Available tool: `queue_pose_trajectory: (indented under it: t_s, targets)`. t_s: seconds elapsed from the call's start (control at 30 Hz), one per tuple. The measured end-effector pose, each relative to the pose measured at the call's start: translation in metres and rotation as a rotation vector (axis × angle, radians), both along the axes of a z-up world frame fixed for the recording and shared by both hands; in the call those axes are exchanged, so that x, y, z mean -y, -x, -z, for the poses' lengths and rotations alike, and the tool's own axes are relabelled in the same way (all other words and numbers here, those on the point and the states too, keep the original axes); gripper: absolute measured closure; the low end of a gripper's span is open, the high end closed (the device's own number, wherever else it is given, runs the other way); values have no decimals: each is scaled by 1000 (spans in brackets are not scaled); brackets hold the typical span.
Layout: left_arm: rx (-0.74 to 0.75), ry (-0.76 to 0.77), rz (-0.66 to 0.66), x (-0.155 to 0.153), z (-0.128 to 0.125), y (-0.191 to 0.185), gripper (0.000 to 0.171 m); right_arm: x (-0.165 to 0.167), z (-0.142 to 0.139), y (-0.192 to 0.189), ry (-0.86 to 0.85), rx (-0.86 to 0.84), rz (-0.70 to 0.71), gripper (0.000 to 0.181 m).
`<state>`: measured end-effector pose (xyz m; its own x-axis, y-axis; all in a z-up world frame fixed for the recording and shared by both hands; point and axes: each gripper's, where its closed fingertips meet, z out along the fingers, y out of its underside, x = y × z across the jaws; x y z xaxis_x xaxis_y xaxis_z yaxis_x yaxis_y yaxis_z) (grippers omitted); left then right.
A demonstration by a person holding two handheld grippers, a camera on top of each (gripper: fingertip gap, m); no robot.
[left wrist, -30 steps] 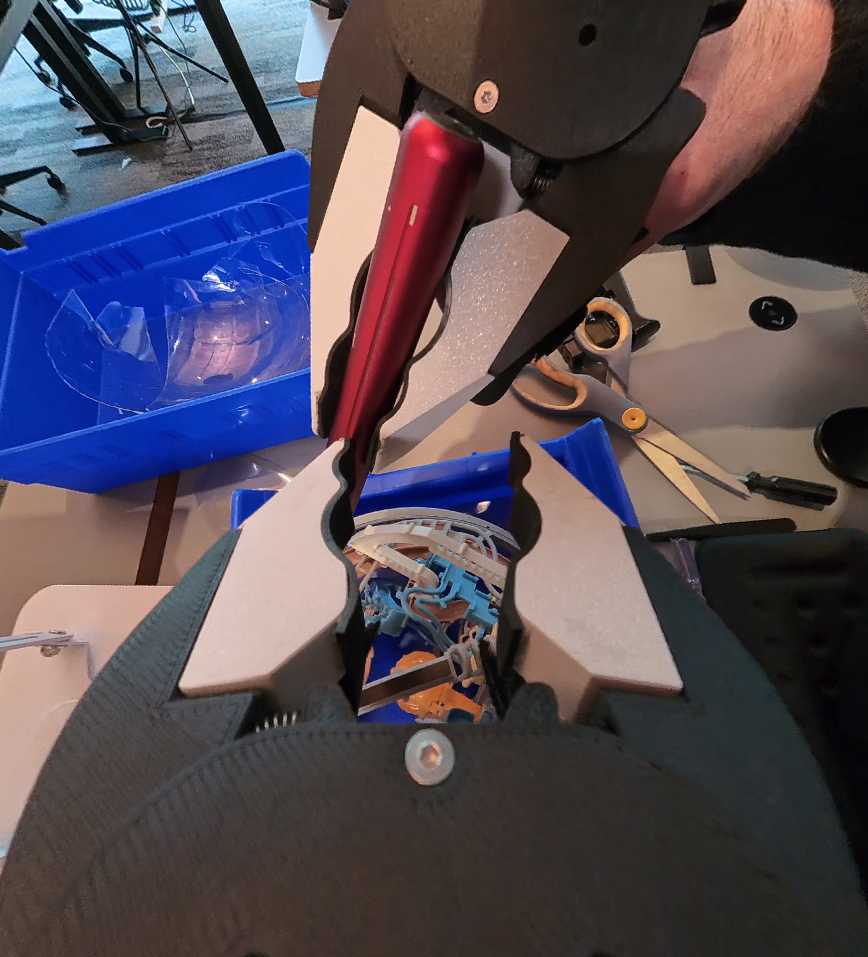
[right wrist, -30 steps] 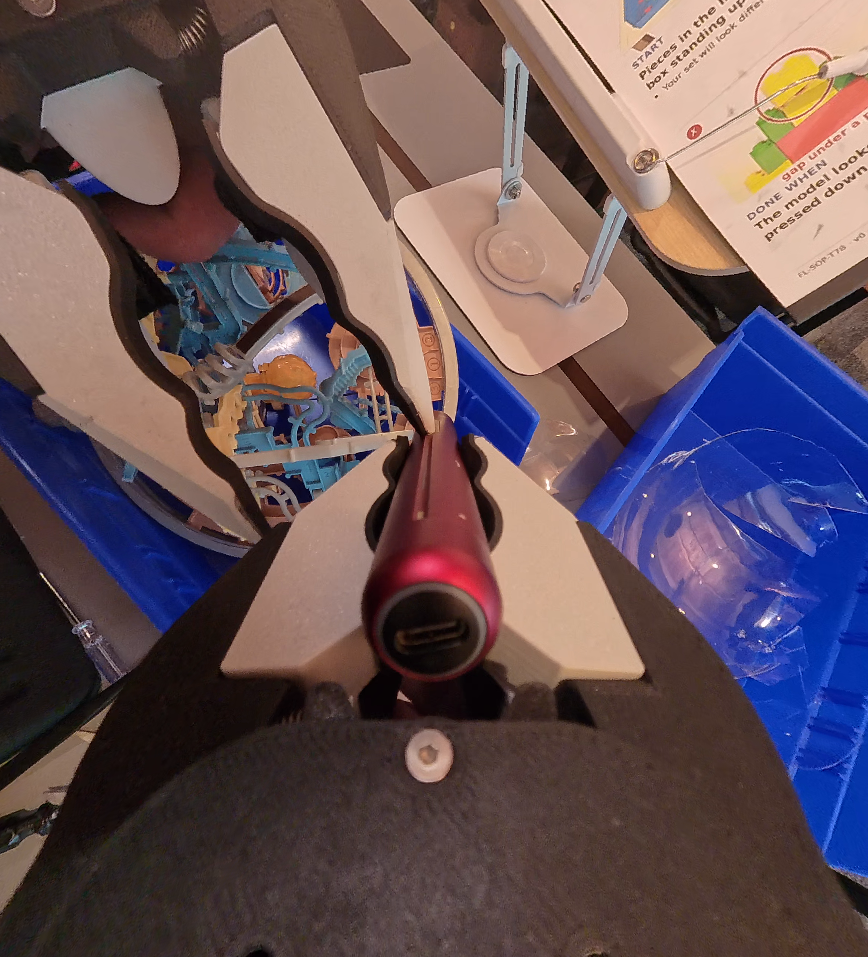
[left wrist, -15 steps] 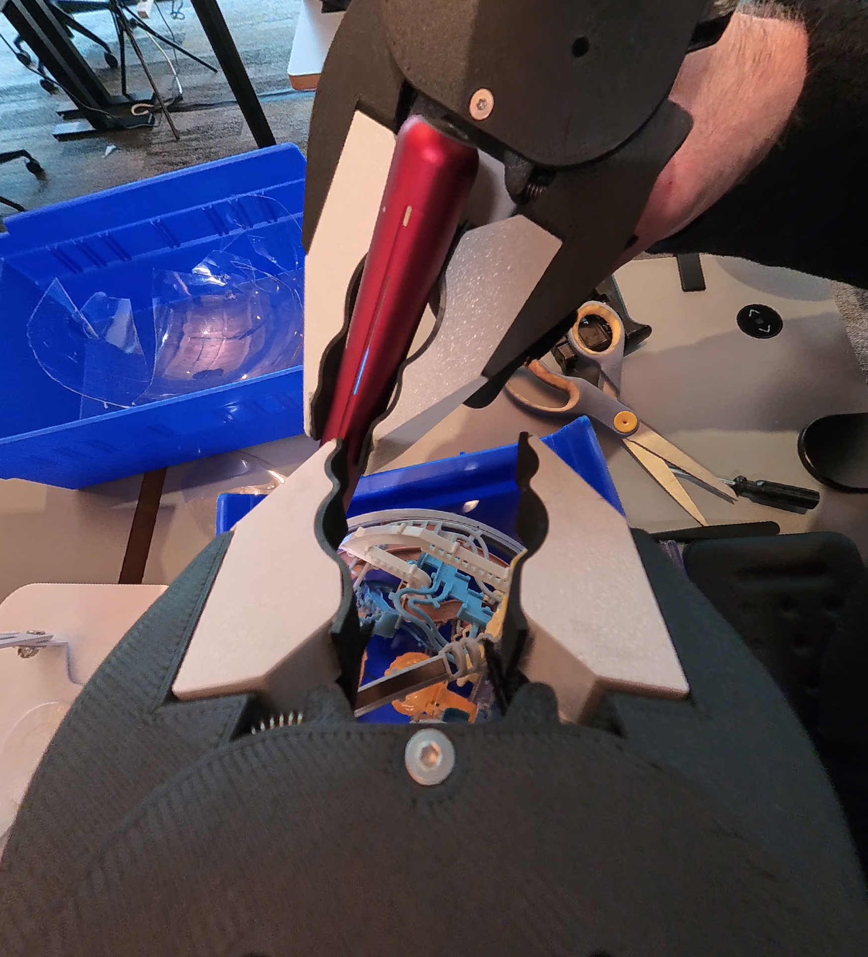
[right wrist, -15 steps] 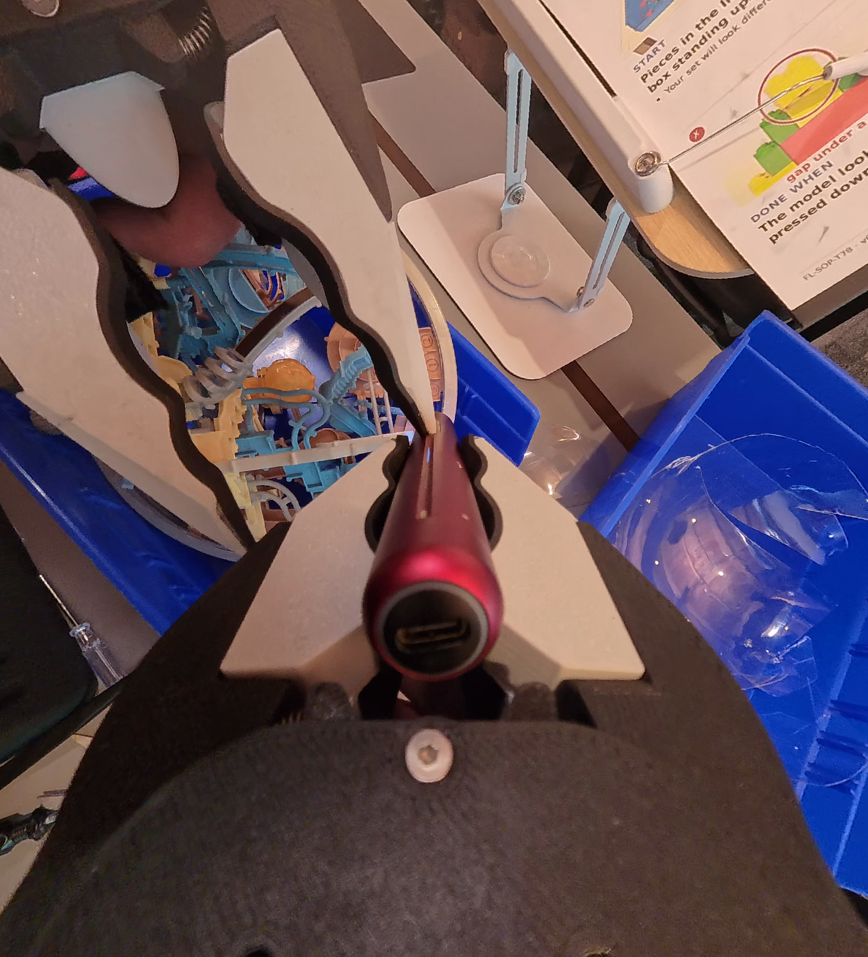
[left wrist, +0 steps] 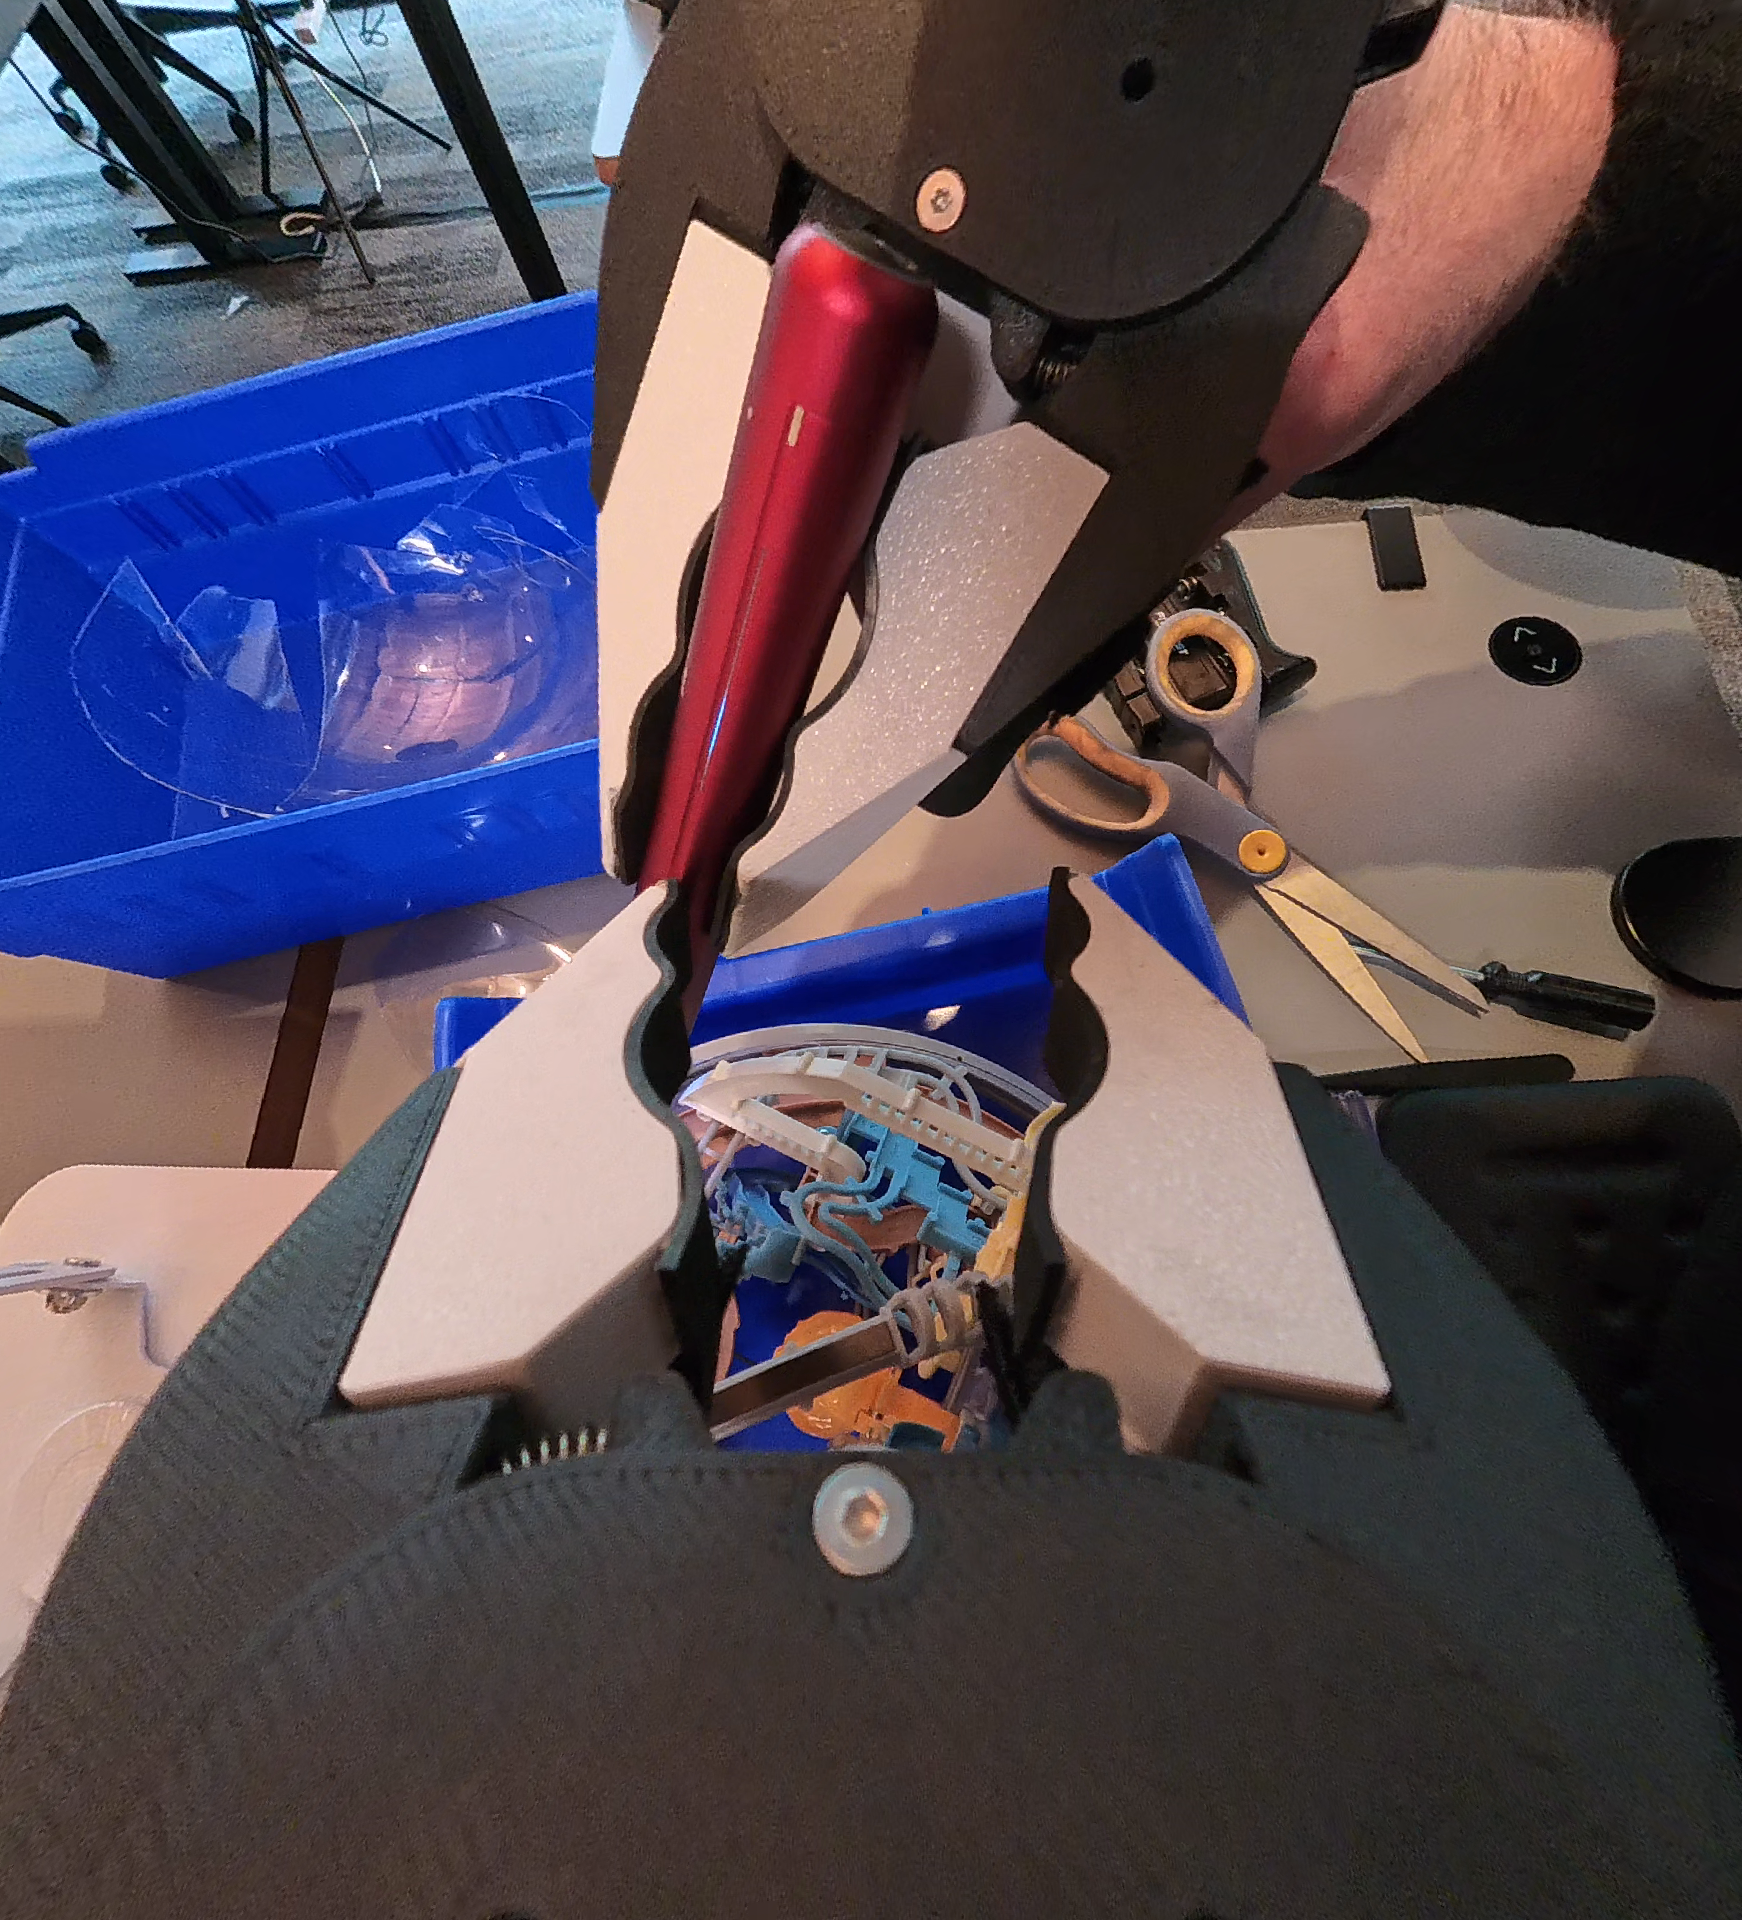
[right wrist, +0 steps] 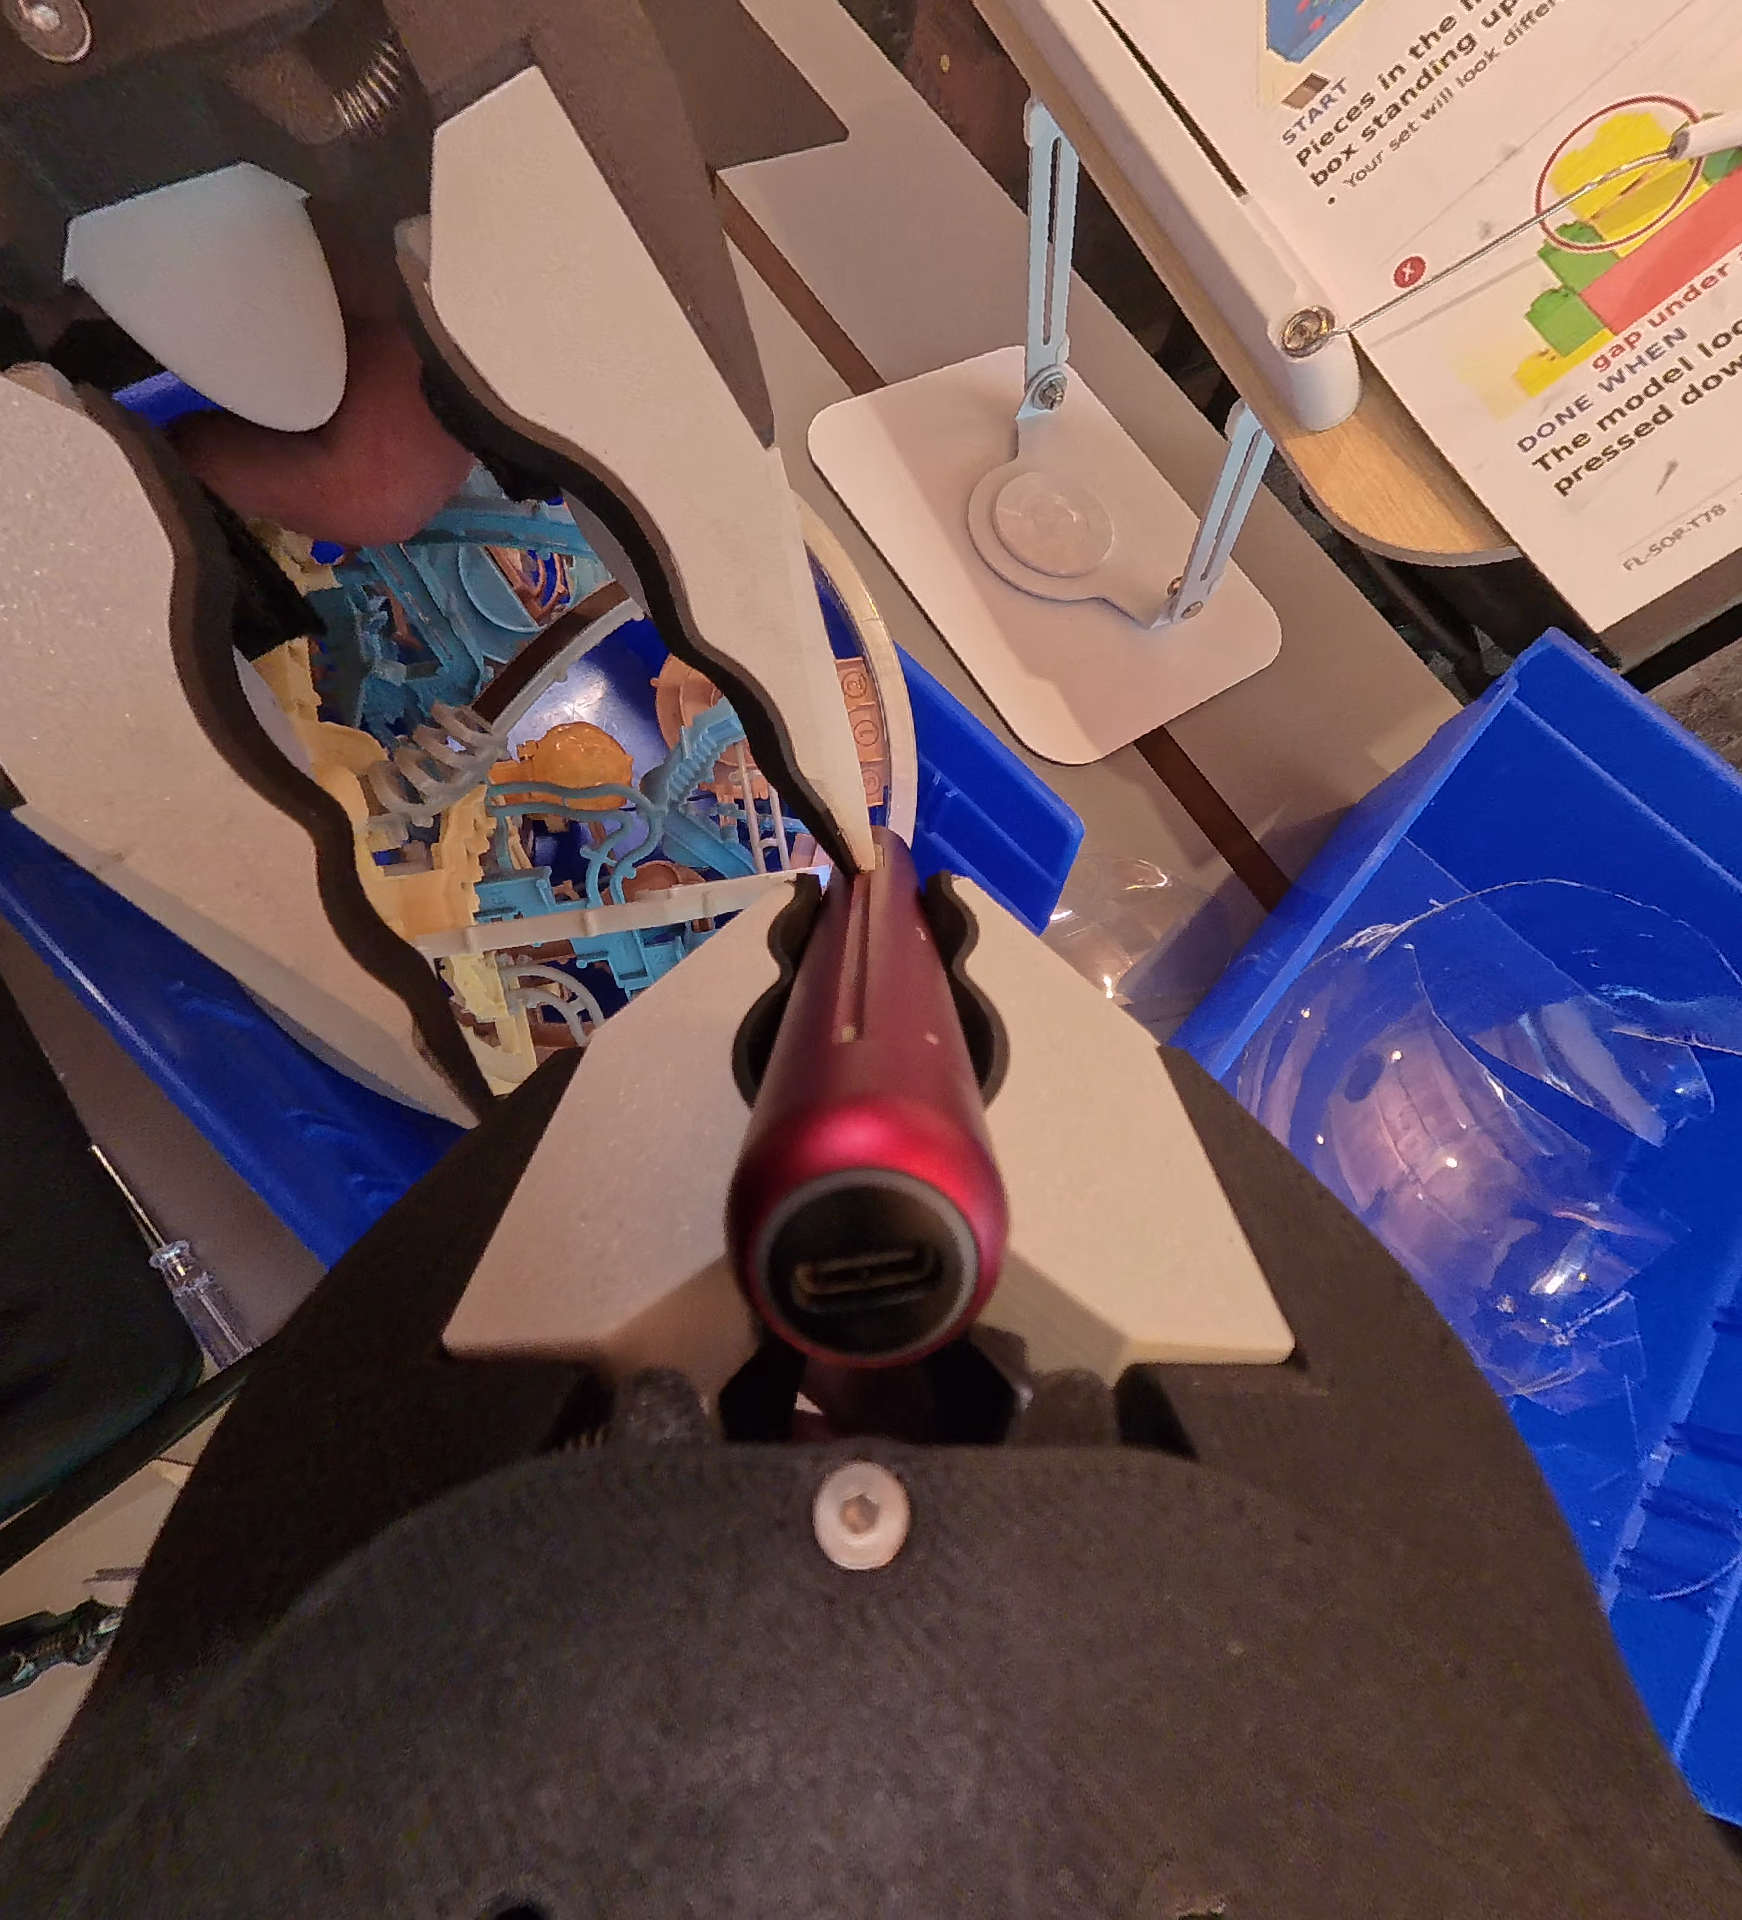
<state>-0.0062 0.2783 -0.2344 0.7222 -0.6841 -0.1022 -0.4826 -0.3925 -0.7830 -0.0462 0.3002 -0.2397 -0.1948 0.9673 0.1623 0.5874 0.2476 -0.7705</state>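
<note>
1. Anodised red metal tool [right wrist: 872, 1049], tapered cylinder, smooth satin finish, with a socket port in its blunt rear end. It sits clamped between the fingers of the right gripper [right wrist: 872, 883], lying along the wavy notches and pointing forward and down.
2. Right gripper also shows in the left wrist view [left wrist: 701, 862]: matte black printed body, pale grainy foam-like pads with scalloped black edges, a person's hand [left wrist: 1449, 270] behind it.
3. Left gripper [left wrist: 862, 914]: same build, ribbed black print texture, a silver hex screw at centre. Jaws spread apart, nothing between them. The red tool's tip touches the tip of one of its fingers [left wrist: 576, 1122]; contact is visible in both views.
4. Below both: small blue plastic bin [left wrist: 960, 961] holding a round model [left wrist: 877, 1143] of thin moulded plastic in light blue, cream, orange and white, all struts, coils and ladder-like rails.
5. Larger blue bin [left wrist: 254, 873], ribbed walls, holds curved clear plastic shells [left wrist: 327, 686], glossy and cracked-looking.
6. Grey tabletop [left wrist: 1573, 748]: scissors [left wrist: 1251, 831] with grey-orange handles, small black screwdriver [left wrist: 1563, 1003], white flat stand base [right wrist: 1043, 551] with thin pale-blue metal struts carrying a printed sheet [right wrist: 1625, 270].
7. Versus 0.5 s ago: the blue strip lit along the tool's side now shows only as a faint sliver low down. Grip and left jaw opening unchanged; slight camera shift only.
</note>
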Motion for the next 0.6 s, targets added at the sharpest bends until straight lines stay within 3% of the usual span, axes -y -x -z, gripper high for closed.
queue_pose_trajectory:
  t_s: [0.6]
  targets:
    - [1, -19, -14, 0, -2, 0, 103, -1, -3, 2, -7, 21, -27, 161]
